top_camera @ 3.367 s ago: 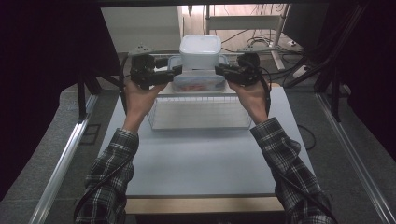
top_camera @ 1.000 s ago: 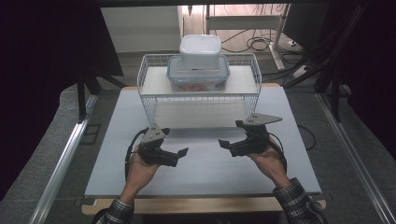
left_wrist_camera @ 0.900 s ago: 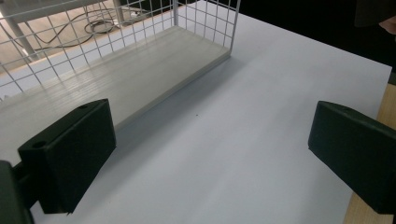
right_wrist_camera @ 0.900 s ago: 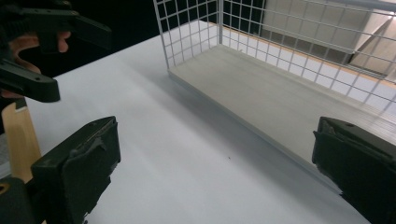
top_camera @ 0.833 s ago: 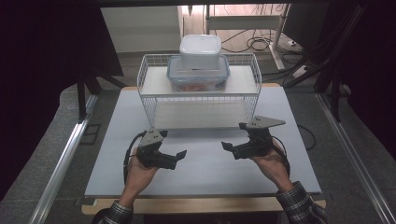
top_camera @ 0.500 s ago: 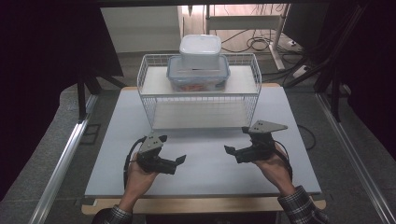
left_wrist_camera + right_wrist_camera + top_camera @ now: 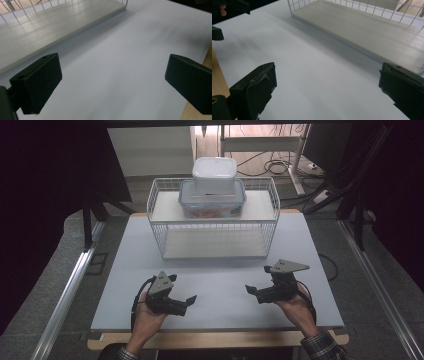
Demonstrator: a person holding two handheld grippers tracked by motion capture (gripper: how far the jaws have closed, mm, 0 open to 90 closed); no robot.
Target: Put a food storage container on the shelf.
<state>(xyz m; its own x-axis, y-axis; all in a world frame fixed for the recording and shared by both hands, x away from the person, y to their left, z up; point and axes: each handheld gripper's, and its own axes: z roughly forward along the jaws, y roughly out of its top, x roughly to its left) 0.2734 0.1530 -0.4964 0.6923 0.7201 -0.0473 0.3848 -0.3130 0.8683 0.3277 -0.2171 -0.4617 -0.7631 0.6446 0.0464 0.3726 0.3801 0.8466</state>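
Near the table's (image 7: 220,285) front edge, both grippers' fingers (image 7: 37,82) gape wide, empty; container (image 7: 212,199) labels probably unreadable.

Bare counter (image 7: 220,270) lies between the left claw (image 7: 190,301) and right claw (image 7: 248,291), both with jaws spread and nothing between them. Ahead, the wire rack (image 7: 215,227) bars the far side; its lower shelf (image 7: 50,27) stands open in front. Stacked boxes (image 7: 213,190) occupy the middle of the top shelf, leaving room on either side.
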